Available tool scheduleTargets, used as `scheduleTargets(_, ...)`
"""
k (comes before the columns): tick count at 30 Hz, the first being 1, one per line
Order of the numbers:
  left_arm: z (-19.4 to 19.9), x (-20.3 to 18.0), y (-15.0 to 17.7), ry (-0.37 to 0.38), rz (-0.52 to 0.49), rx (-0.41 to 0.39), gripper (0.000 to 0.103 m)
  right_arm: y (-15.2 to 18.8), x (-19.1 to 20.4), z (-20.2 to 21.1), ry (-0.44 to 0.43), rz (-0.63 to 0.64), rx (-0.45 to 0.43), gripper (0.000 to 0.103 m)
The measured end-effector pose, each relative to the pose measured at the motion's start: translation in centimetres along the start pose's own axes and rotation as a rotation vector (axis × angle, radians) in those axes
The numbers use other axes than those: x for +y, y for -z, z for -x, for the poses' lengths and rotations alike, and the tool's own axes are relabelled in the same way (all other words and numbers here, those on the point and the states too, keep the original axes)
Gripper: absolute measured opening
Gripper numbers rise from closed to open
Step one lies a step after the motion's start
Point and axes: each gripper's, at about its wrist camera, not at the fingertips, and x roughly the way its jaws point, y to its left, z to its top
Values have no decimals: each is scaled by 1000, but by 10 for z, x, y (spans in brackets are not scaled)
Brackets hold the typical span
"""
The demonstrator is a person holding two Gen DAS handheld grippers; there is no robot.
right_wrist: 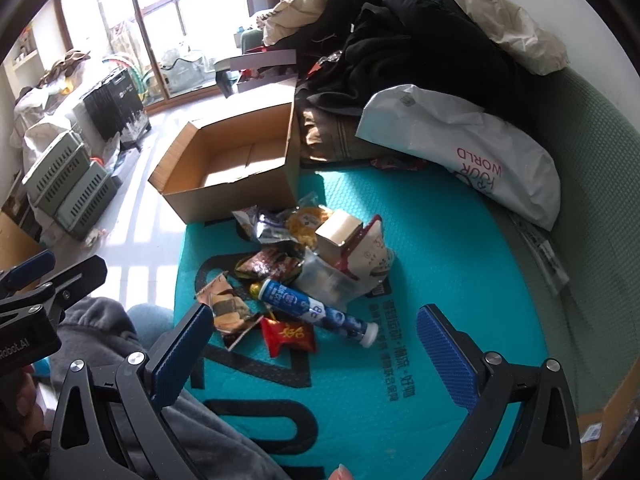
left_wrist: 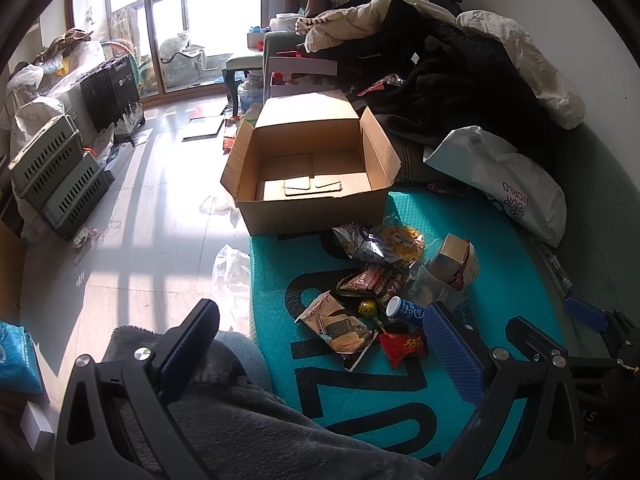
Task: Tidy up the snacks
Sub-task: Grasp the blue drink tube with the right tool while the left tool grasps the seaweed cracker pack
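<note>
While both grippers hang above the near part of a teal mat [left_wrist: 460, 216], neither one holds anything: the left gripper [left_wrist: 320, 344] has its blue-padded fingers spread wide over the mat's near left edge, and the right gripper [right_wrist: 316, 356] is likewise wide, its two fingers flanking the closest snacks without touching them. A pile of snacks [right_wrist: 296, 264] lies near the middle of the mat, just short of its far edge. At the near side of the pile a blue-and-white tube [right_wrist: 320, 312] lies on its side with its white cap pointing toward the mat's right, and a small red packet [right_wrist: 290, 336] sits just beside it. Left of these lies a tan cracker packet [left_wrist: 340, 326], with a gold foil-wrapped sweet [left_wrist: 367, 307] touching the pile next to it. Farther back are a dark red wrapper [left_wrist: 376, 282], a silver bag [left_wrist: 360, 242], a yellow round snack [left_wrist: 402, 240] and a small cardboard carton [right_wrist: 338, 228] resting on a white-and-red pack [right_wrist: 372, 260]. An open cardboard box [left_wrist: 312, 216] stands at the mat's far left corner, partly over the edge toward the floor, flaps up and nothing but flat card pieces inside. A white plastic bag [right_wrist: 472, 148] and heaped dark clothes [right_wrist: 420, 48] lie beyond the mat's far right side. A grey fleece sleeve [left_wrist: 240, 420] fills the near left.
</note>
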Motion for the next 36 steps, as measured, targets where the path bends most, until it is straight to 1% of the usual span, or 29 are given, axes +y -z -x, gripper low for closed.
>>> scheduleTargets(5,-16,-2,5,12,-3,40,103,6,-7,-16,-9,-6,25,102)
scheduleTargets(10,-34,-3,11,14,3,81,103,14,-12,-39,-35,-21,76,101)
scheduleTargets(13,-47,0,14,12,26,113,103,18,-15,-50,-47,-25,88,96)
scheduleTargets(16,-60,3,17,10,48,154,103,20,-18,-62,-61,-18,100,95)
scheduleTargets(19,-71,4,20,1,60,184,103,20,-20,-76,-76,-1,110,92)
scheduleTargets(23,-86,2,24,-15,55,225,103,21,-20,-102,-119,47,137,79)
scheduleTargets(28,-102,3,27,8,98,266,103,19,-13,-139,-197,116,209,74)
scheduleTargets(30,-107,4,27,7,112,278,103,21,-10,-152,-194,138,237,72)
scheduleTargets(33,-115,4,25,15,108,282,103,24,-13,-168,-181,121,274,69)
scheduleTargets(34,-118,3,24,10,103,280,103,24,-14,-171,-178,120,286,66)
scheduleTargets(35,-121,2,23,6,103,279,103,25,-16,-173,-185,115,308,59)
scheduleTargets(36,-124,1,22,7,108,282,103,26,-18,-176,-188,104,325,53)
